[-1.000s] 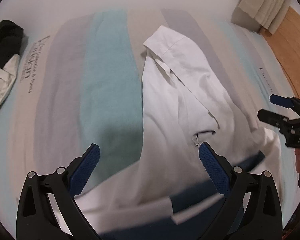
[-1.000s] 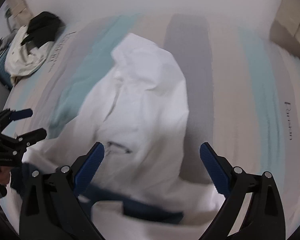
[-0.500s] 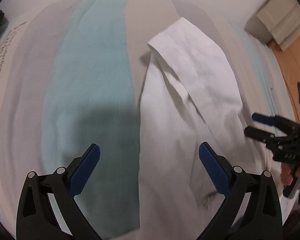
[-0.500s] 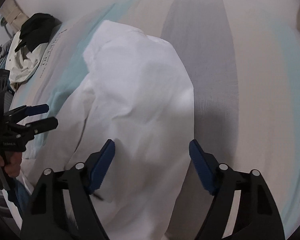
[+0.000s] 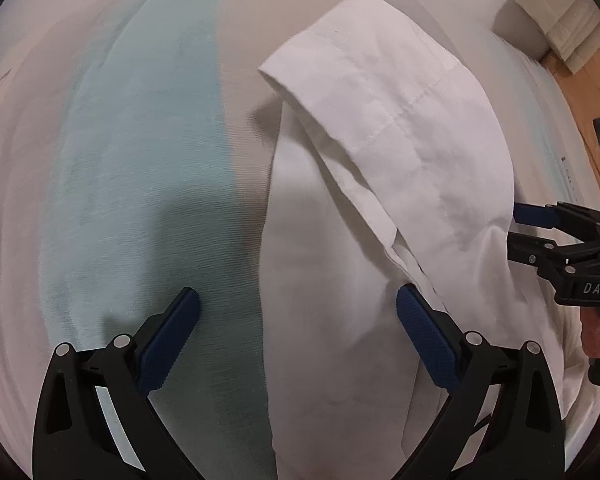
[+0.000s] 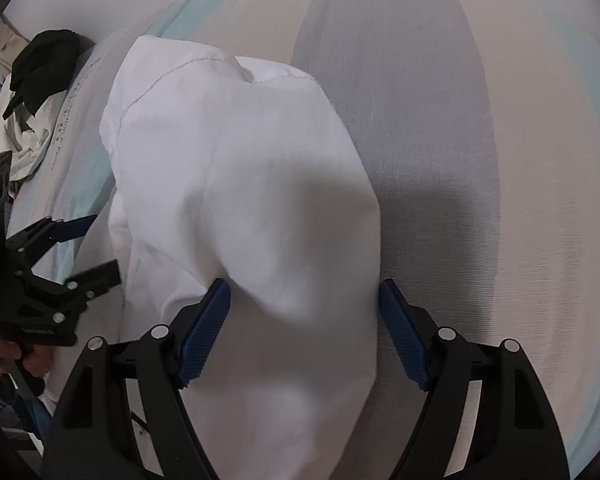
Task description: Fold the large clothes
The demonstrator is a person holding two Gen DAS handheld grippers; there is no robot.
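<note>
A white shirt (image 5: 384, 168) lies in a long folded heap on the striped bed sheet (image 5: 140, 152). My left gripper (image 5: 298, 320) is open low over the shirt's left edge, with its left finger over the teal stripe and its right finger over the cloth. My right gripper (image 6: 302, 320) is open and straddles the shirt (image 6: 236, 184). A bulge of cloth lies between its blue pads (image 6: 204, 332), and no squeeze shows. Each gripper also appears in the other's view: the right gripper (image 5: 518, 226) at the shirt's right edge, the left gripper (image 6: 88, 250) at its left edge.
A pile of black and white clothes (image 6: 36, 92) sits at the bed's far left. A cream folded bundle (image 5: 560, 12) and wooden floor (image 5: 592, 80) lie beyond the bed's right side. A person's hand (image 5: 594, 336) holds the right gripper's handle.
Both grippers have moved forward and down, closer to the shirt. The dark blue band at the near edge has left view. The right gripper's jaws have narrowed around the cloth.
</note>
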